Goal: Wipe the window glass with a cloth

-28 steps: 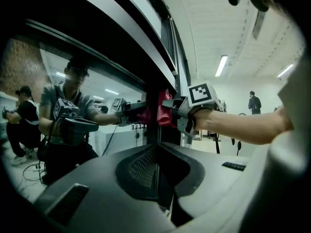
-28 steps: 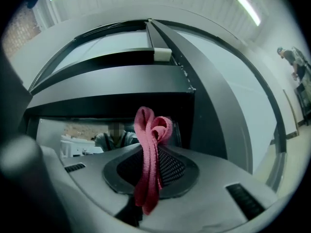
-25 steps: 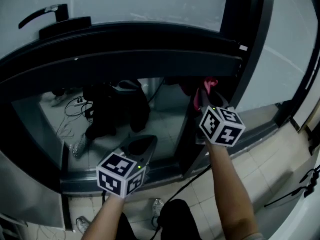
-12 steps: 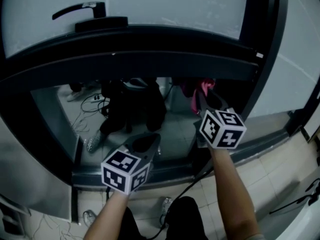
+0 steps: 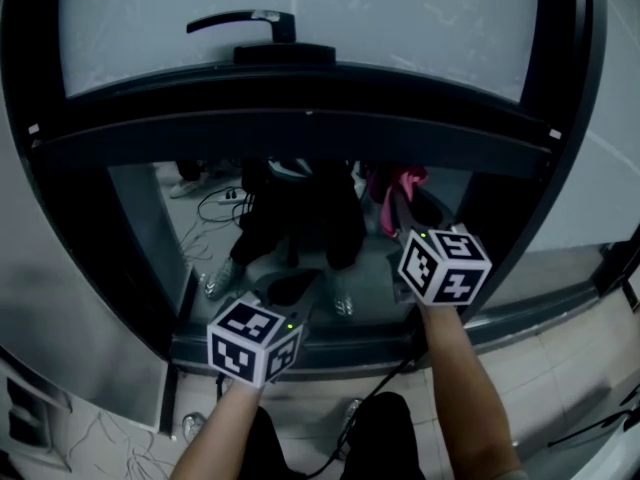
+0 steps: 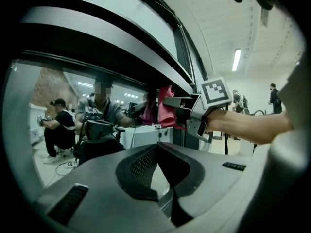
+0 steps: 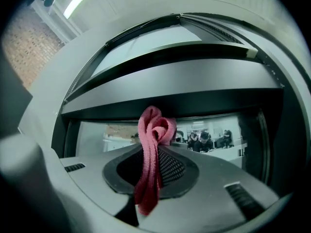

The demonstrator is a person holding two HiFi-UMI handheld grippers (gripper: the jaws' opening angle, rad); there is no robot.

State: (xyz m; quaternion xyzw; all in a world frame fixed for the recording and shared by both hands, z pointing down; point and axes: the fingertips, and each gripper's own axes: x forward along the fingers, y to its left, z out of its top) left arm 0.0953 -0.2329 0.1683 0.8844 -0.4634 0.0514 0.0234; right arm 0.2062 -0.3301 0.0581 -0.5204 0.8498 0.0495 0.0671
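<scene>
The lower window glass point(image 5: 200, 228) sits in a dark frame and mirrors a seated person. My right gripper point(image 5: 405, 210) is raised in front of the pane's right part, shut on a pink cloth point(image 5: 398, 186) that bunches above its tips. In the right gripper view the cloth point(image 7: 151, 149) hangs down between the jaws, with the glass point(image 7: 107, 130) just beyond. My left gripper point(image 5: 290, 286) is lower and to the left, near the pane's bottom edge. Its jaws point(image 6: 156, 147) are shut with nothing in them. The left gripper view shows the right gripper point(image 6: 170, 102) and the cloth point(image 6: 164, 106) by the glass point(image 6: 63, 106).
A dark window handle point(image 5: 240, 20) sits on the upper sash above a thick dark crossbar point(image 5: 300, 118). Frame uprights stand left and right of the pane. A tiled floor point(image 5: 580, 368) lies below, with a black cable point(image 5: 385, 383) trailing down. People point(image 6: 58, 125) show in the glass.
The head view has swung so the handle and frame now sit further right and more centred. Both grippers keep nearly the same place before the lower pane; the cloth stays gripped.
</scene>
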